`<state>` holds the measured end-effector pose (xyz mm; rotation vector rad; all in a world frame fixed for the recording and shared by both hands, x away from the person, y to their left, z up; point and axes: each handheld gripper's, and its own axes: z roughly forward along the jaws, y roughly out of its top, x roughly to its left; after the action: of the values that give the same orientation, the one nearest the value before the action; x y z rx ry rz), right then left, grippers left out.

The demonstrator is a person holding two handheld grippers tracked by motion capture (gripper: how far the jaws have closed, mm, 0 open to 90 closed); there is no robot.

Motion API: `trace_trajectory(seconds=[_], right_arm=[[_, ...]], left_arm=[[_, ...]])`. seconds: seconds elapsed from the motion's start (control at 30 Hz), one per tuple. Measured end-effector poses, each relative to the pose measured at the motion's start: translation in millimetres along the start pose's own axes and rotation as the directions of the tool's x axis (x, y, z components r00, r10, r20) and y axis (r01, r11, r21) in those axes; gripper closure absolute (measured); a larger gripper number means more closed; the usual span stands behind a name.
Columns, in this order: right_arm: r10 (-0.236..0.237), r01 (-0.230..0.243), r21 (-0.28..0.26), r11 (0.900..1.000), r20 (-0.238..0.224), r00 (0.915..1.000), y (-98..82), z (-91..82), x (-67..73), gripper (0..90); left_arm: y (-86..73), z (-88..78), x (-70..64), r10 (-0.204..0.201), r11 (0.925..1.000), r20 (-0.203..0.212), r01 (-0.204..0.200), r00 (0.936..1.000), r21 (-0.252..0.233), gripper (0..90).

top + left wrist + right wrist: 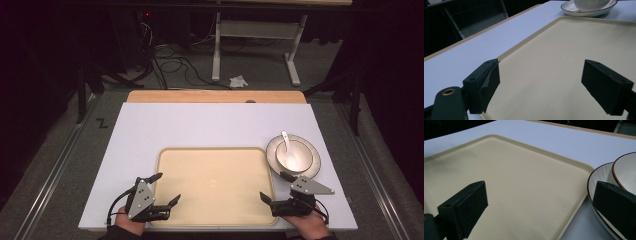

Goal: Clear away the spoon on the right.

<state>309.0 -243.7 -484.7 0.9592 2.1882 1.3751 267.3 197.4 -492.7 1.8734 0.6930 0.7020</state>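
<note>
A cream tray (215, 185) lies bare at the front middle of the white table. To its right stands a white plate (310, 147) with a dark rim, holding a bowl (294, 156) and a white spoon (286, 140). My left gripper (165, 189) hovers open over the tray's front left corner; in the left gripper view its jaws straddle the tray's left edge (524, 45). My right gripper (276, 186) stands open over the tray's front right corner, just in front of the plate (596, 180). Nothing is between either pair of jaws.
The white table top (200, 125) has a wooden strip (215, 96) along its far edge. Beyond it are a table frame (255, 45), cables and a crumpled tissue (238, 81) on the floor. Metal rails run along both sides.
</note>
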Motion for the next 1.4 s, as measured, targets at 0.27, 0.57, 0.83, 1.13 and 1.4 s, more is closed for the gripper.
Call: trace_trajectory(seconds=[0.27, 0.57, 0.83, 1.13, 1.4], right_arm=[[0.003, -0.003, -0.001, 1.000, 0.008, 1.0000, -0.2, 0.1, -0.5, 0.5], [-0.001, 0.000, 0.003, 1.000, 0.008, 1.0000, -0.6, 0.2, -0.8, 0.5], [0.007, -0.007, -0.009, 1.000, 0.022, 0.9997, -0.3, -2.5, -3.0, 0.5], [0.033, -0.030, -0.042, 0.999, 0.091, 0.9953, 3.3, -9.2, -17.8, 1.9], [0.042, -0.037, -0.044, 0.998, 0.144, 0.9887, 18.5, -9.0, -35.6, 16.8]], left_arm=[[-0.2, -0.6, 0.4, -0.002, 1.0000, -0.001, 0.002, 1.0000, -0.003, 15.9], [0.1, -0.5, 0.1, 0.002, 1.0000, -0.001, -0.002, 1.0000, -0.001, 15.9], [0.1, -0.4, -0.2, 0.002, 1.0000, 0.000, -0.002, 1.0000, -0.002, 15.9], [0.2, -0.5, 0.3, 0.000, 1.0000, 0.004, 0.000, 1.0000, -0.005, 15.9], [0.2, -1.5, 0.9, -0.001, 0.9999, 0.006, 0.001, 1.0000, -0.010, 15.9]])
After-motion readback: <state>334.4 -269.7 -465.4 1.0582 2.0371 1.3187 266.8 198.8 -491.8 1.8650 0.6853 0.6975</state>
